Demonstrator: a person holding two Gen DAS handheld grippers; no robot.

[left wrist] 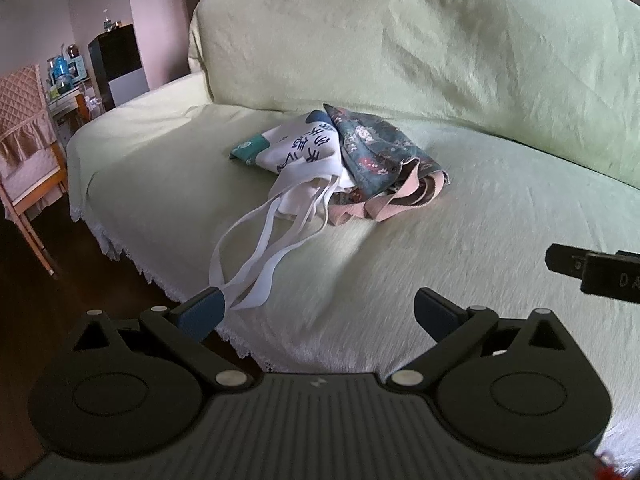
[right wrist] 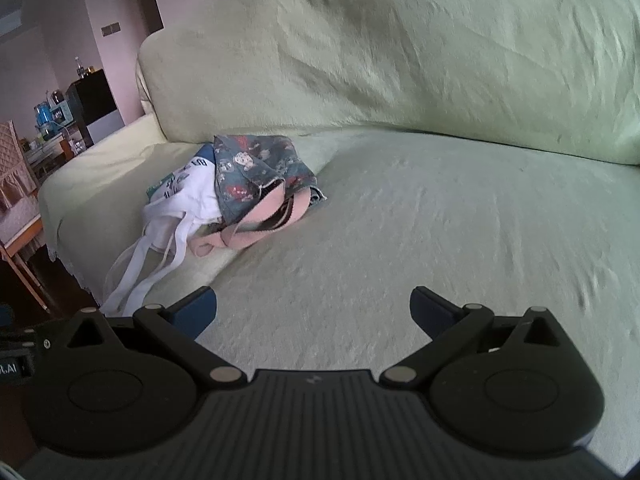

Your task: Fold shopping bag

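Bags number two: a white cloth shopping bag with dark lettering [left wrist: 298,152] and a blue floral fabric bag with pink handles [left wrist: 372,152], heaped touching on the pale green covered sofa [left wrist: 440,240], near its backrest. Both the left gripper [left wrist: 316,308] and right gripper [right wrist: 313,306] hover with jaws spread wide, holding nothing.
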